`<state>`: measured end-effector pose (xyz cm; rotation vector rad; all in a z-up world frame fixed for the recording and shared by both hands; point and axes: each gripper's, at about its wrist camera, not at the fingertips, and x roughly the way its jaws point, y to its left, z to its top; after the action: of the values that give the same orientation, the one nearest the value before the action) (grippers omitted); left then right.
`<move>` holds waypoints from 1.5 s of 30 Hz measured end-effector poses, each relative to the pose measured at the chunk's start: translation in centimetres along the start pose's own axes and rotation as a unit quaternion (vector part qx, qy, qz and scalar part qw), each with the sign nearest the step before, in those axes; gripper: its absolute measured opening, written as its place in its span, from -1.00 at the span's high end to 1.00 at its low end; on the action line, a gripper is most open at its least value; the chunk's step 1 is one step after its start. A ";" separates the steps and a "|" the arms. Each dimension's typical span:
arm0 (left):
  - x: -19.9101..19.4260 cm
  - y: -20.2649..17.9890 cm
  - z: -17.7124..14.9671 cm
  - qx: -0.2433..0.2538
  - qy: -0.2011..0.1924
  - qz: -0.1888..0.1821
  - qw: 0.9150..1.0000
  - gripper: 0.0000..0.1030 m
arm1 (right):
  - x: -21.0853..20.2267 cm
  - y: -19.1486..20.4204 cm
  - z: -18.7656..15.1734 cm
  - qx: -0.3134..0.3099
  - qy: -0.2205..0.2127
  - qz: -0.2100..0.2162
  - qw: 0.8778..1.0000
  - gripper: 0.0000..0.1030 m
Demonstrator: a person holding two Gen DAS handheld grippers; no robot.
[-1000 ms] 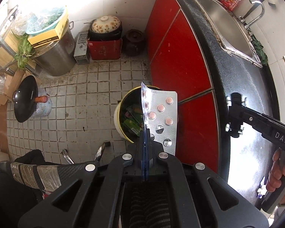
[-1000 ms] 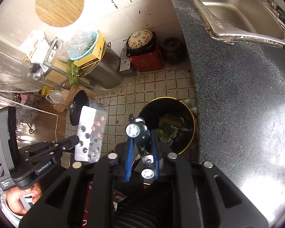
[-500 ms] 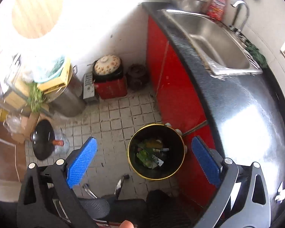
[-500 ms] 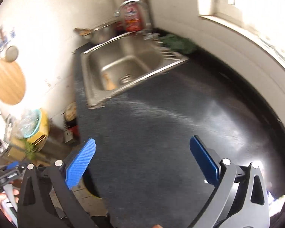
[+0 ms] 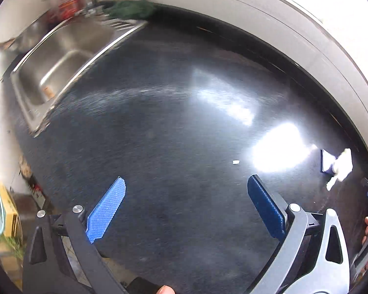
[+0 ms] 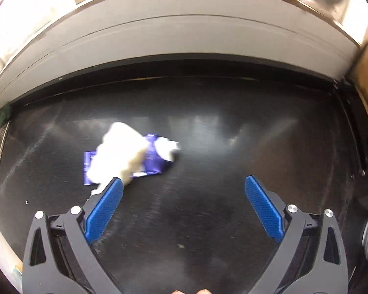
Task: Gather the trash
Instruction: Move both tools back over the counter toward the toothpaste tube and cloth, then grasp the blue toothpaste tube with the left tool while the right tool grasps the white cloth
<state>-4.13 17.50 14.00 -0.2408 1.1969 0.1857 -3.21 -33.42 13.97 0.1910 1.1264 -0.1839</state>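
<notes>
Both tongs empty, trash ahead on the counter

Our right tongs (image 6: 184,201) hang with their jaws wide apart and nothing between them; the crumpled white tissue (image 6: 117,152) lies on a purple wrapper (image 6: 157,164) just ahead of them, the tissue's near edge right at the tip of the left pad. Our left tongs (image 5: 185,205) are also apart and empty, with the same pile well off to their right and a small white scrap (image 5: 236,162) ahead of them. The risk, we judge, is closing on the tissue alone — it sits loose on the wrapper, which could stay behind or skid on the glossy black counter (image 6: 208,232). Glare washes the surface; a steel sink (image 5: 56,56) sits far ahead-left of the left tongs, a pale wall behind.
</notes>
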 end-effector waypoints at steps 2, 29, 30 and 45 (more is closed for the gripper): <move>1.5 -4.5 0.7 0.049 0.012 -0.015 0.999 -0.88 | -0.4 -3.8 -1.4 0.038 0.004 -0.019 0.999 -0.87; 9.6 -12.5 4.0 0.167 0.090 -0.019 0.982 -0.88 | 2.9 0.7 -3.0 0.110 0.071 0.116 0.985 -0.75; 9.6 -11.9 4.3 0.162 0.090 -0.017 0.982 -0.88 | 3.1 2.2 -2.5 0.098 0.071 0.119 0.986 -0.68; 10.1 -9.7 6.7 0.156 0.095 -0.020 0.983 -0.88 | 5.5 5.7 0.3 0.108 0.072 0.137 0.982 0.49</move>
<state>8.07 10.25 7.67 -0.0074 1.3901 -0.0619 0.68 -28.21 9.46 0.5561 1.2098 -0.0464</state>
